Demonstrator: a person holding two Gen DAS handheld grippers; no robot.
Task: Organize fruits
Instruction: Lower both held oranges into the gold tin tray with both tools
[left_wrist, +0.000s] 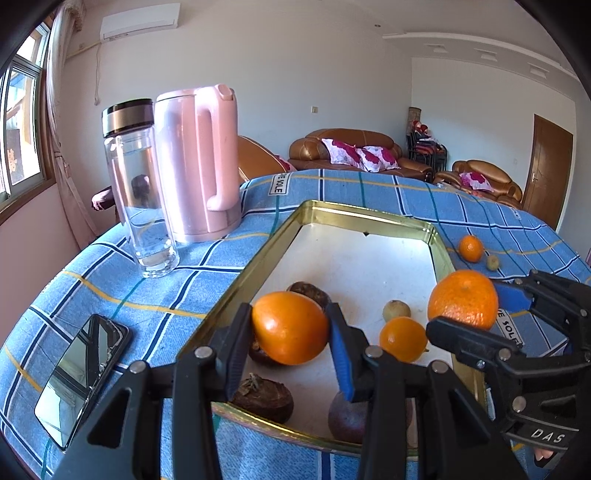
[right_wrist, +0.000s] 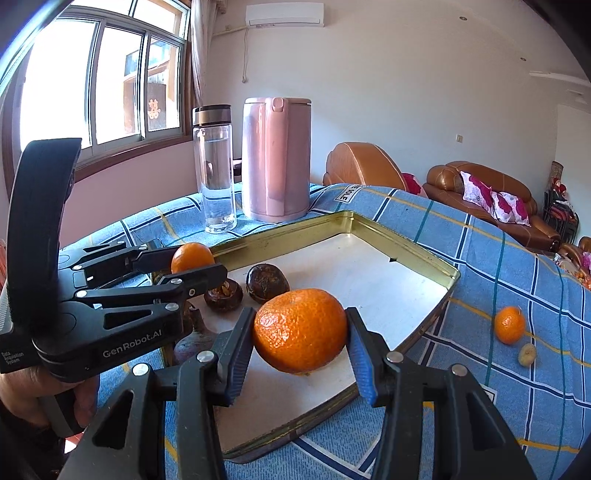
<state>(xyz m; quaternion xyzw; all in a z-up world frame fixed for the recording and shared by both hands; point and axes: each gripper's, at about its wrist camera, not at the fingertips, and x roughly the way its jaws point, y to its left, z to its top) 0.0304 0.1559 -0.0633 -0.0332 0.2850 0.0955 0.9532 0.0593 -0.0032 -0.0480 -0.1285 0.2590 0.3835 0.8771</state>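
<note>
- Our left gripper (left_wrist: 290, 349) is pinching a smooth orange (left_wrist: 290, 326) between its two blue-padded fingers, and holds it above the near end of a gold-rimmed metal tray (left_wrist: 255, 258).
- Our right gripper (right_wrist: 301, 349) is pinching a bumpy tangerine (right_wrist: 300, 329) the same way, also over the tray and just to the right of the left gripper.
- Below the left gripper, inside the tray, lie three dark brown round fruits (left_wrist: 263, 400), a purple fruit (left_wrist: 351, 417), a small orange (left_wrist: 403, 339) and a small pale fruit (left_wrist: 396, 310).
- Beyond the right gripper and off to its right, outside the tray on the blue checked tablecloth (left_wrist: 155, 284), sit one more small orange (right_wrist: 509, 325) and one small pale fruit (right_wrist: 527, 354) beside it.
- We judge the step in hand to be carrying both fruits to the tray. The next move calls for lowering each onto a bare patch of the tray floor, clear of the fruits already there, then spreading the jaws. The round fruits may roll once freed.
- Two fruits would then remain to collect from the cloth.
- Writing: the left gripper's body, seen from the right wrist, reads "GenRobot.AI" (right_wrist: 132, 344). The right gripper's body shows "DAS". The cloth carries a label ending in "SOLE" (left_wrist: 277, 183).
- Far ahead of the left gripper stand a clear bottle (left_wrist: 138, 184) and a pink kettle (left_wrist: 197, 162); a phone (left_wrist: 83, 376) lies to its left.
</note>
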